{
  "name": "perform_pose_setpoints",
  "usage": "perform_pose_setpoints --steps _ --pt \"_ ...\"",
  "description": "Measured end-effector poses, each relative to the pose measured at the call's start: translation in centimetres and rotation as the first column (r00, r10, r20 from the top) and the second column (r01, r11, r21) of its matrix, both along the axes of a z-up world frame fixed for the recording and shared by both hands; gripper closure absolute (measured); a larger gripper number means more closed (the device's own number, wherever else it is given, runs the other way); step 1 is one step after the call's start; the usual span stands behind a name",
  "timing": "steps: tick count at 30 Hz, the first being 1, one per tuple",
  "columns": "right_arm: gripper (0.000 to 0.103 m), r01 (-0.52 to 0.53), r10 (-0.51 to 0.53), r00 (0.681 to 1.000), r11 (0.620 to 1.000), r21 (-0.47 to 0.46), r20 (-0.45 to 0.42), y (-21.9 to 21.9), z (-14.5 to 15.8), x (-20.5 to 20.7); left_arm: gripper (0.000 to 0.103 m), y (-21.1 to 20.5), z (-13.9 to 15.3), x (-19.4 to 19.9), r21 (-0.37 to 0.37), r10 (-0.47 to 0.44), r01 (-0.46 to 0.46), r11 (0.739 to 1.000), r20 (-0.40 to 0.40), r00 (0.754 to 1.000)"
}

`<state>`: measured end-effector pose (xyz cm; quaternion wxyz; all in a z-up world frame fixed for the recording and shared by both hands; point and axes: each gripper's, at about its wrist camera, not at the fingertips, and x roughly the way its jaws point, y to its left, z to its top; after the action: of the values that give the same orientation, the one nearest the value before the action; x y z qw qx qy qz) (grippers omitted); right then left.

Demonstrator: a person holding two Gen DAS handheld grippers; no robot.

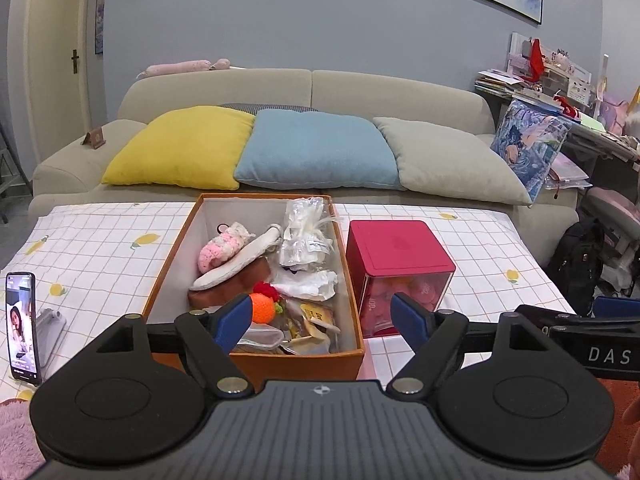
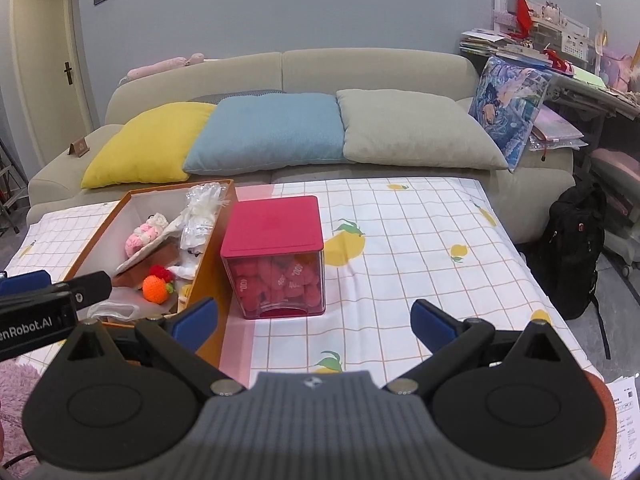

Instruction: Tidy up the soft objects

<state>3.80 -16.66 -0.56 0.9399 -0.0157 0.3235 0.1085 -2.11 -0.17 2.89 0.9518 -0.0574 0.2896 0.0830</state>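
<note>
An orange cardboard box (image 1: 168,264) (image 2: 208,276) on the lemon-print cloth holds several soft things: a pink crochet piece (image 1: 220,250) (image 2: 140,240), an orange crochet fruit (image 1: 262,308) (image 2: 156,288), a beige pouch (image 1: 236,264), white plastic-wrapped items (image 1: 304,236). My left gripper (image 1: 322,318) hangs open over the box's near end, nothing between its blue pads (image 1: 234,320). Beside the box stands a red-lidded clear container (image 1: 398,252) (image 2: 276,224) of pink pieces. My right gripper (image 2: 316,320) is open and empty in front of that container.
A phone (image 1: 22,326) stands on a holder at the table's left. A beige sofa (image 1: 304,88) with yellow, blue and grey cushions runs behind the table. A black backpack (image 2: 576,248) and cluttered desk (image 2: 560,64) are on the right. Pink fluffy fabric (image 1: 16,432) lies at the near left.
</note>
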Motion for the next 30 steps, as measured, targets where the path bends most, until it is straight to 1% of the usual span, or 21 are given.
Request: perform_pose_setpoints --steps 11,26,30 --pt "0.003 0.008 -0.008 1.000 1.000 0.000 -0.007 -0.10 -0.23 0.02 0.011 -0.21 0.10 0.01 0.022 -0.003 0.003 1.000 0.001 1.000" --pt "0.003 0.011 -0.011 1.000 1.000 0.000 -0.013 -0.13 -0.37 0.10 0.011 -0.21 0.13 0.15 0.033 -0.015 0.015 0.999 0.001 1.000" --pt "0.003 0.010 -0.010 1.000 1.000 0.001 -0.014 -0.06 -0.39 0.14 0.011 -0.08 0.11 0.08 0.024 -0.027 0.027 0.999 0.009 1.000"
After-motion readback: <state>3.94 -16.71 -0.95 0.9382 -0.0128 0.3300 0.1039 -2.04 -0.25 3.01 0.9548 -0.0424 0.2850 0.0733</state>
